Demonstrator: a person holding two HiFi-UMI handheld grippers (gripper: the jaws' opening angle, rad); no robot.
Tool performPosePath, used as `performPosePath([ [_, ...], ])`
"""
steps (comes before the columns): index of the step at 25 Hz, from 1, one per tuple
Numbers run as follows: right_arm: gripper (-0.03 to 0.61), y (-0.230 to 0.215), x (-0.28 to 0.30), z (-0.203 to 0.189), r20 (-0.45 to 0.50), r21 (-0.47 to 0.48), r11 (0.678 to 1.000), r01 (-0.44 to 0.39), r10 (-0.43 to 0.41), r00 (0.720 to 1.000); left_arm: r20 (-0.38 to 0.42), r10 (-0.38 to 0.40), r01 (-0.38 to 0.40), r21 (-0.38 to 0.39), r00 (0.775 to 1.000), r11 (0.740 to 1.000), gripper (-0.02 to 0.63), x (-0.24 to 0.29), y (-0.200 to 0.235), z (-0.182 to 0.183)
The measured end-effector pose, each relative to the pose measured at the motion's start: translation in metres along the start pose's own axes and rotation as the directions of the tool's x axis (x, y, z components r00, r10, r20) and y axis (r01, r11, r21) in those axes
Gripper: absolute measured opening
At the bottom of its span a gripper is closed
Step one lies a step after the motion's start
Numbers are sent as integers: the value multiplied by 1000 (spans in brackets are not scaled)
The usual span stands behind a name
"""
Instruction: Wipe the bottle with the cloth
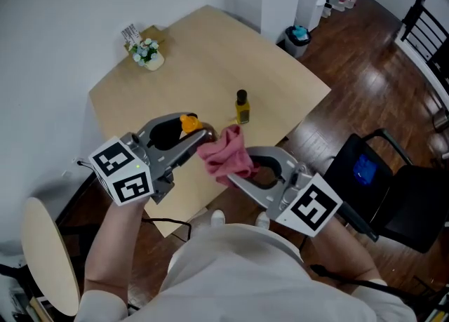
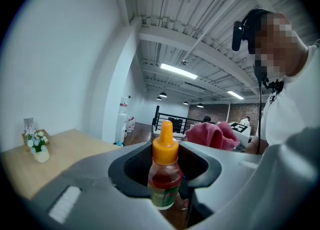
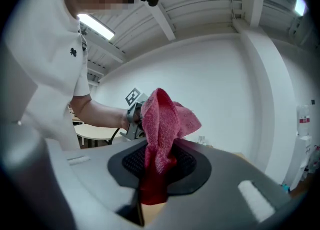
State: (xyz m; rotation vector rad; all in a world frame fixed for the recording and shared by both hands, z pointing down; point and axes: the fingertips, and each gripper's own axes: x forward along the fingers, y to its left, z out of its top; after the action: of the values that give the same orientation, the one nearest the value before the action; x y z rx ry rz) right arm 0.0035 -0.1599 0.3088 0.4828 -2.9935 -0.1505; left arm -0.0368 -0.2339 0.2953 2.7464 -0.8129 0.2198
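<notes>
My left gripper [image 1: 198, 133] is shut on a small bottle [image 1: 188, 125] with an orange cap, held up above the table. In the left gripper view the bottle [image 2: 163, 176] stands upright between the jaws of the left gripper [image 2: 165, 189], with red liquid and a green label showing. My right gripper [image 1: 235, 172] is shut on a bunched pink-red cloth [image 1: 227, 152], held right beside the left gripper's tip. In the right gripper view the cloth [image 3: 162, 129] rises out of the right gripper [image 3: 154, 176]. Whether cloth and bottle touch, I cannot tell.
A second bottle [image 1: 241, 107] with a dark cap and yellow contents stands on the wooden table [image 1: 189, 54]. A small pot of flowers [image 1: 148, 54] sits at the table's far left corner. A black chair [image 1: 393, 187] is at the right and a round stool [image 1: 49, 257] at the lower left.
</notes>
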Motion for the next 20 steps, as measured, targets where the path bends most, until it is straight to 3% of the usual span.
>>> performPosePath([
  [6, 84, 0, 9, -46, -125, 20, 1000, -2, 4, 992, 33, -21, 21, -17, 999, 1000, 161, 9, -9, 16],
  [14, 84, 3, 1, -128, -236, 145, 988, 49, -13, 972, 43, -8, 9, -6, 999, 1000, 161, 9, -10, 20],
  [17, 84, 3, -8, -121, -223, 144, 988, 54, -21, 975, 35, -4, 4, 3, 999, 1000, 161, 10, -7, 19],
  [20, 84, -6, -26, -86, -141, 111, 991, 73, -57, 988, 25, -10, 10, 20, 1000, 1000, 161, 9, -9, 16],
])
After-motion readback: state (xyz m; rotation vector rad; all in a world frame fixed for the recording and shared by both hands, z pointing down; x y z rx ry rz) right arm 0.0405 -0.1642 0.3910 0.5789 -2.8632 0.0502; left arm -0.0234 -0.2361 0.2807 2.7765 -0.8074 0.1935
